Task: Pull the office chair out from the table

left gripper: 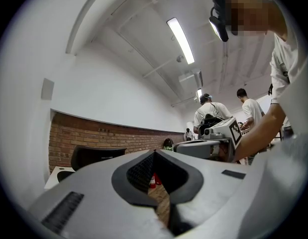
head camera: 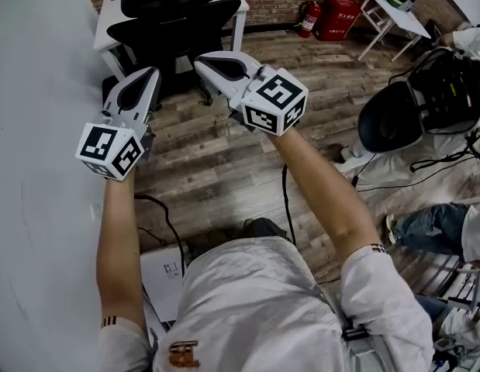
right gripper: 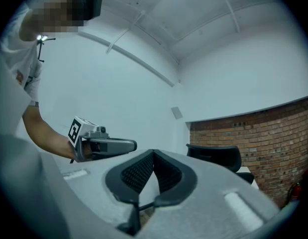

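Observation:
A black office chair (head camera: pixel 174 18) stands tucked under a white table (head camera: pixel 112 10) at the top of the head view. Its headrest shows as a dark bar in the left gripper view (left gripper: pixel 96 157) and in the right gripper view (right gripper: pixel 213 156). My left gripper (head camera: pixel 152 74) is shut and empty, a short way in front of the chair's left side. My right gripper (head camera: pixel 199 63) is shut and empty too, its tips just short of the seat's front edge. Neither touches the chair. Each gripper view shows jaws met at the tips, left (left gripper: pixel 154 153) and right (right gripper: pixel 154 152).
A white wall (head camera: pixel 30 169) runs along the left. A second black chair (head camera: pixel 398 115) with gear and cables sits at the right, near a seated person (head camera: pixel 441 223). A red box (head camera: pixel 338 16) and a fire extinguisher (head camera: pixel 306 18) stand by the brick wall. Wood floor (head camera: pixel 208 169) lies between.

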`<state>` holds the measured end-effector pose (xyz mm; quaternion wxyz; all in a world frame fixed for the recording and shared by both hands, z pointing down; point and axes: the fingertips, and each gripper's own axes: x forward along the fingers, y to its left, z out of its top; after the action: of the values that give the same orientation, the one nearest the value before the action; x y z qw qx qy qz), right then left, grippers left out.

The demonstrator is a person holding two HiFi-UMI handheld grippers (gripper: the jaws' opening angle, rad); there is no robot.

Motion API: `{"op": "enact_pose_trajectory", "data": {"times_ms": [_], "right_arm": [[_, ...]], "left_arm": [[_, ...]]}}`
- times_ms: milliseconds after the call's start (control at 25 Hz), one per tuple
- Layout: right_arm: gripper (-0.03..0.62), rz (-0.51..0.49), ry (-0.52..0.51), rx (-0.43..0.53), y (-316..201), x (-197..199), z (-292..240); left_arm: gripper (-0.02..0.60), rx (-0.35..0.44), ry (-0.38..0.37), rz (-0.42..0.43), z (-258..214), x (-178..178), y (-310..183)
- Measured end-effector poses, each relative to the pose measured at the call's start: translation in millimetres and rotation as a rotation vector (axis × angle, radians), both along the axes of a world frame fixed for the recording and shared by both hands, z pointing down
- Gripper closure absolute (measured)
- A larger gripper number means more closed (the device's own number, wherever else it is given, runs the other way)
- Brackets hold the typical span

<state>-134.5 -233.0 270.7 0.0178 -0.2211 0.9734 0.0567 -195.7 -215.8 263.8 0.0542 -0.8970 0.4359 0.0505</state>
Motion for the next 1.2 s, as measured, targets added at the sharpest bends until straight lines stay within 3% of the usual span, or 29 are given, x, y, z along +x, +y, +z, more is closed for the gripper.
{"op": "enact_pose_trajectory", "data": {"times_ms": [560,1200], "right_arm": [[0.592,0.042,0.028,0.000,-46.2,-20.4,7.7],[0.592,-0.011,0.049,0.029,-201.6,-8.5,26.4]], "left_arm": [[0.581,-0.008,0.014,0.001,6.4,-36.1,-42.4],[0.581,-0.018,-0.052,-0.105,24.1,-53.4,-185.5]]}}
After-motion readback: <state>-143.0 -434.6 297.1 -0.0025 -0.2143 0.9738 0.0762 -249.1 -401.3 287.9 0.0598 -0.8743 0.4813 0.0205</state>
